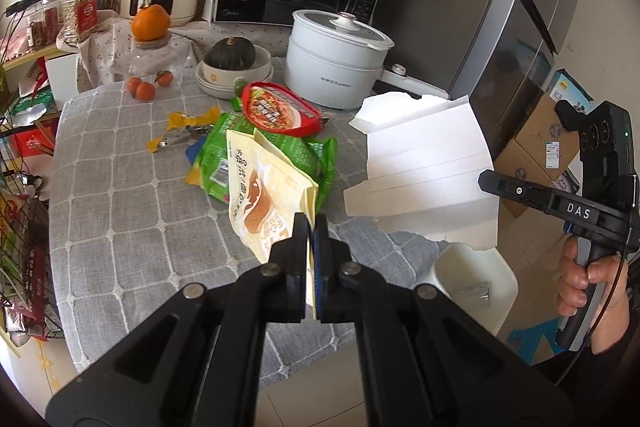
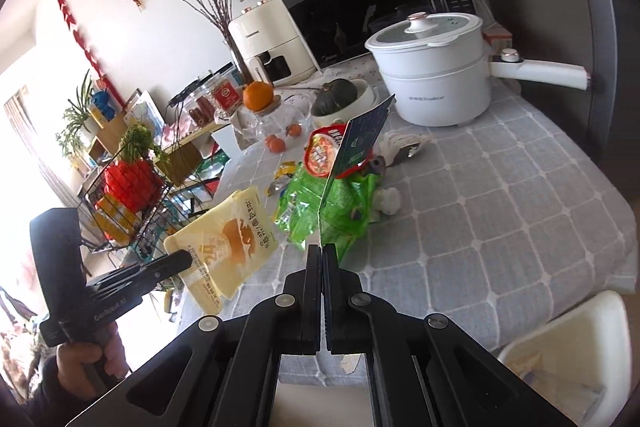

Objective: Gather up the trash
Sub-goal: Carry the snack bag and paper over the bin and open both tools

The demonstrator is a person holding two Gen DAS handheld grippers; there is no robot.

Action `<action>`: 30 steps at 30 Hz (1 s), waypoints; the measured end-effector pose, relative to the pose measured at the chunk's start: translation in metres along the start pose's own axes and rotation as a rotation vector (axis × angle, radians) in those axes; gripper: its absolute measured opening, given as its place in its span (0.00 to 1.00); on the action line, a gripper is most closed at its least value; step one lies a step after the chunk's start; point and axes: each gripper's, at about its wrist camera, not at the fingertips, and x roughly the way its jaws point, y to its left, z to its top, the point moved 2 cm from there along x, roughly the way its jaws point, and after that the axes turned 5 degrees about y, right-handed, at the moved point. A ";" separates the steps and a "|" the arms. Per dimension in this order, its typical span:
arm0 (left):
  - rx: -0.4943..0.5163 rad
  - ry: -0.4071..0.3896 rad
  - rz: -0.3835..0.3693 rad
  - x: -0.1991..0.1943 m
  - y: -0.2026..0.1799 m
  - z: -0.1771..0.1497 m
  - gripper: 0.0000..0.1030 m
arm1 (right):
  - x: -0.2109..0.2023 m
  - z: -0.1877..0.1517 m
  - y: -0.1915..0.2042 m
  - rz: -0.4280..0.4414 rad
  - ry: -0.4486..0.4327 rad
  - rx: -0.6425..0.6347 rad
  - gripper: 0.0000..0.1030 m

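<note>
**Both grippers clamped on flat packaging above the grey-checked table**

Right now the left gripper (image 1: 311, 227) is closed on the lower edge of a yellow bread bag (image 1: 267, 195), which rises from between the fingers and leans toward the electric pot (image 1: 336, 59). In the right wrist view the same bag (image 2: 228, 239) hangs off the near-left edge of the table (image 2: 520, 211), held out by the left gripper (image 2: 188, 259), whose handle is wrapped by the person's left hand (image 2: 88, 363) low at the left.

The right gripper (image 2: 322, 259) is pinched shut on the bottom of a flattened box panel (image 2: 356, 143), dark blue and green on the printed side, standing edge-on and tilted toward the pot (image 2: 432, 75). From the left wrist camera its white inner face (image 1: 424, 167) sits to the right of the pot, with the right gripper (image 1: 490, 181) at its right edge and the right hand (image 1: 588, 275) gripping the handle below.

On the table in front of the pot lies the remaining pile: green wrappers (image 1: 280, 147), a red-rimmed noodle lid (image 1: 280, 109) on top, and yellow wrapper scraps (image 1: 188, 125) to the pot's left. A white chair (image 1: 476, 287) stands near the table's front corner
</note>
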 end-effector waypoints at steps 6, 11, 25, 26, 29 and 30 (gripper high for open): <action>0.065 0.014 -0.072 0.018 -0.053 0.002 0.03 | -0.050 -0.014 -0.039 -0.069 -0.031 0.043 0.01; 0.125 0.037 -0.139 0.036 -0.100 0.000 0.03 | -0.084 -0.031 -0.077 -0.148 -0.028 0.110 0.01; 0.281 0.163 -0.299 0.086 -0.210 -0.032 0.03 | -0.138 -0.106 -0.184 -0.354 0.109 0.337 0.01; 0.291 0.174 -0.305 0.089 -0.215 -0.035 0.03 | -0.137 -0.111 -0.189 -0.365 0.123 0.353 0.01; 0.319 0.203 -0.319 0.100 -0.232 -0.044 0.03 | -0.130 -0.123 -0.207 -0.383 0.169 0.396 0.02; 0.329 0.211 -0.322 0.102 -0.237 -0.046 0.03 | -0.126 -0.127 -0.212 -0.387 0.187 0.409 0.02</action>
